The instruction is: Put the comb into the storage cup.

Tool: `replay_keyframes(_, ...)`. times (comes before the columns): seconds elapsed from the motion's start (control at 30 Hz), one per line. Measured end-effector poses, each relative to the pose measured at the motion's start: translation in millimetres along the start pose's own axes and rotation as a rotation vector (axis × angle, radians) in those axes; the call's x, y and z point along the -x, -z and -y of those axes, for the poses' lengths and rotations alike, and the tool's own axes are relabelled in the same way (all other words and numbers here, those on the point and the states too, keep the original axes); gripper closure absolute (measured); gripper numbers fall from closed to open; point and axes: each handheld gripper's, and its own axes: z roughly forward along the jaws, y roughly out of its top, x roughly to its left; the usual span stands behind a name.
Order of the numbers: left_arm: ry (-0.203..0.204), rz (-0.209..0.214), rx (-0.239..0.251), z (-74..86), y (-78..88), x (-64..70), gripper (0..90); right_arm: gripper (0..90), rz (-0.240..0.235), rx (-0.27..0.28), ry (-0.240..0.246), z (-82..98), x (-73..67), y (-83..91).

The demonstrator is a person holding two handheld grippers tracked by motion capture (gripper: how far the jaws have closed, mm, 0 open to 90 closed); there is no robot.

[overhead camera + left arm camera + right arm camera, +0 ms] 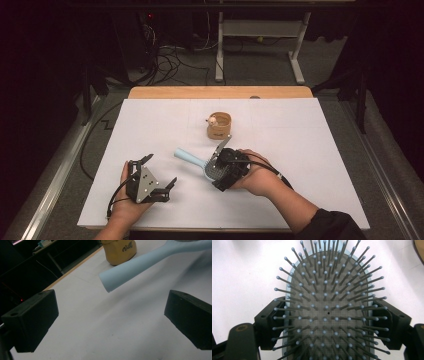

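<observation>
Table (pixel 310 150): my white work surface, frame centre.
Hairbrush (pixel 192 158): centre, handle pointing upper left, ready for handover.
Right gripper (pixel 325 322): I have it clamped on the brush head.
Left gripper (pixel 110 322): released, lined up on the handle.
Pouch (pixel 219 125): upper centre, apart.

Open white table (pixel 310 165) on both sides, brush handle (pixel 189 156) crossing mid-table, tan cup (pixel 219 125) just beyond it

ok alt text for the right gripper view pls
A light blue hairbrush head faces the camera, bristles pointing out, clamped at its sides between the right gripper's two black jaws. Behind it is the white table.
</observation>
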Motion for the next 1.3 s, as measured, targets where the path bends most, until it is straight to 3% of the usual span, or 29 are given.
replay_keyframes(0.27, -0.025, 0.002, -0.005, -1.7, -1.0, 3.8, 0.0, 20.6, 0.0, 0.0, 0.014, -3.5, -5.3, -0.1)
replay_keyframes(0.6, -0.027, 0.008, -0.011, -1.8, -2.5, 4.7, 0.0, 20.6, 0.003, 0.011, 0.007, -3.8, -5.7, 3.7)
replay_keyframes(1.03, -0.052, -0.023, 0.003, -2.0, -1.7, 5.6, 0.0, 20.6, 0.007, 0.003, 0.012, -4.9, -5.5, 1.8)
replay_keyframes(1.3, -0.078, -0.042, -0.015, -1.4, -4.7, 8.2, 0.3, 20.6, 0.005, 0.0, 0.014, -5.4, -4.4, 1.2)
